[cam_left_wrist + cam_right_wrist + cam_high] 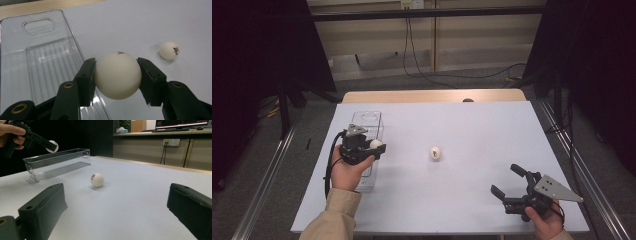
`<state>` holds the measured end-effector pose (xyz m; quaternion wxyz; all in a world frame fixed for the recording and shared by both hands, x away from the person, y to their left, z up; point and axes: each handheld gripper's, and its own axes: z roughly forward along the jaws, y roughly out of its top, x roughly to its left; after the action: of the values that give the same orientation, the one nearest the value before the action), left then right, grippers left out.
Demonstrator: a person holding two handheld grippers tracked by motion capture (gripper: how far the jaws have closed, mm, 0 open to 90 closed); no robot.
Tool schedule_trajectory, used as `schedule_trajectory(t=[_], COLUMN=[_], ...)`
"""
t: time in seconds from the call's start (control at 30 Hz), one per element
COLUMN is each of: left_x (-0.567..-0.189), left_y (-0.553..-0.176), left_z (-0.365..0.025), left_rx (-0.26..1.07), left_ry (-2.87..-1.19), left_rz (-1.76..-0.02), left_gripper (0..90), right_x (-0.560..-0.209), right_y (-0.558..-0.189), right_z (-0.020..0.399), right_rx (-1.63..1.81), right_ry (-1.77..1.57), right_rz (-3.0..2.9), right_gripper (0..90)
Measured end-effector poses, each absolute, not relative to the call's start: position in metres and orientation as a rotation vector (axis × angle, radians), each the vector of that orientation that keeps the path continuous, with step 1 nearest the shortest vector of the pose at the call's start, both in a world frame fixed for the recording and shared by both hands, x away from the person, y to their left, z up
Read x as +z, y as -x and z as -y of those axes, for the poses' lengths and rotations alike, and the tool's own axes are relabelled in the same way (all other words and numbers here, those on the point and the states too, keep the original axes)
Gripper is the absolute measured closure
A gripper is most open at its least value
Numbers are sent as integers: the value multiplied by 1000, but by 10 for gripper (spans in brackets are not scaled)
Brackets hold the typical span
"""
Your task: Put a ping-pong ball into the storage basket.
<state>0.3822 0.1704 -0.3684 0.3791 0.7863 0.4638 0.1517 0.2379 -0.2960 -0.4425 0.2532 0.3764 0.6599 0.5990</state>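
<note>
My left gripper [377, 145] is shut on a white ping-pong ball [117, 75], held in the air just over the right rim of a clear plastic bin [370, 120]. In the right gripper view that ball [52, 146] hangs above the bin [60, 161]. A second white ball [435, 153] with a dark print rests on the white table near the middle; it also lies at the right in the left gripper view [169, 50] and ahead in the right gripper view [97, 180]. My right gripper [507, 181] stands open near the front right, nothing between its jaws.
The white sheet [472, 125] covers the table, with a wooden edge [432, 95] at the far side. Metal rails run along both sides of the table. Cables hang from the wall socket behind.
</note>
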Motion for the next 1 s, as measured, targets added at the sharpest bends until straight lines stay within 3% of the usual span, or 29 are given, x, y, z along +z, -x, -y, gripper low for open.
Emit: schedule_trajectory(t=[1.0], left_x=[-366], left_y=[-383], left_z=[-183], left_rx=[420], left_ry=[-1997], left_rz=[-1216], left_gripper=[511], right_x=[-443], right_y=[-238], right_z=[296], right_rx=[1630], right_ry=[-1023], right_rz=[-1794], right_gripper=[16])
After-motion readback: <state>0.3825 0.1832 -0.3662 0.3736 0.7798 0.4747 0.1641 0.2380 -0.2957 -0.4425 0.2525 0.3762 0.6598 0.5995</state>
